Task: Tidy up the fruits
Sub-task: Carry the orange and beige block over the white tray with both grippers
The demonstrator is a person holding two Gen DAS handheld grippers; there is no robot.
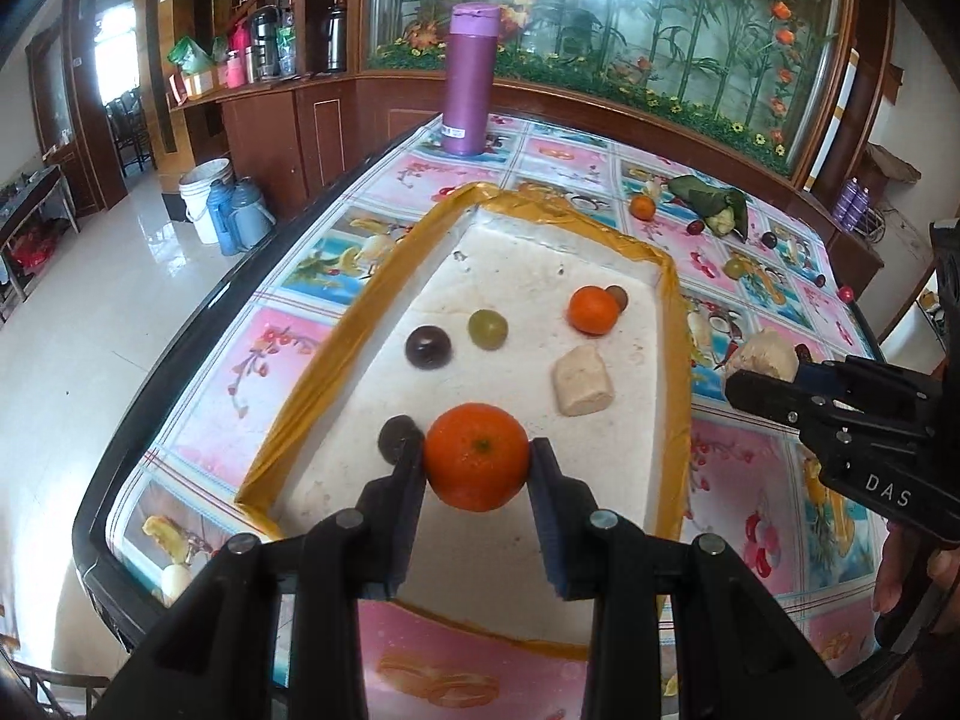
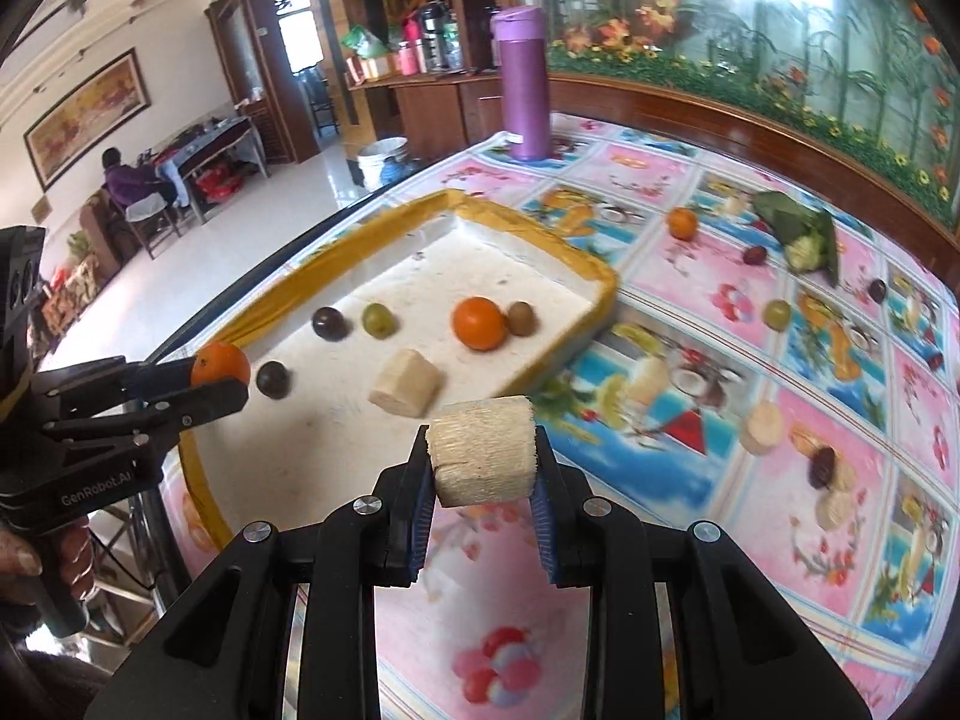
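My left gripper [image 1: 477, 456] is shut on a mandarin [image 1: 477, 465], held over the near end of a white foam tray [image 1: 669, 312] with a yellow taped rim. In the tray lie two dark grapes [image 1: 428, 347], a green grape [image 1: 487, 329], another mandarin [image 1: 593, 311], a small brown fruit [image 1: 618, 297] and a banana chunk [image 1: 581, 381]. My right gripper [image 2: 482, 450] is shut on a pale banana chunk [image 2: 483, 456], just off the tray's right rim [image 2: 603, 285] above the tablecloth. Each gripper shows in the other's view: the right gripper [image 1: 741, 381] and the left gripper [image 2: 219, 375].
A purple flask [image 1: 468, 78] stands at the table's far end. Loose on the patterned cloth are a mandarin [image 2: 683, 222], a leaf-wrapped bundle [image 2: 801, 234], grapes [image 2: 778, 313] and banana slices [image 2: 762, 429]. The table edge [image 1: 198, 324] drops off left of the tray. A person [image 2: 126, 180] sits far across the room.
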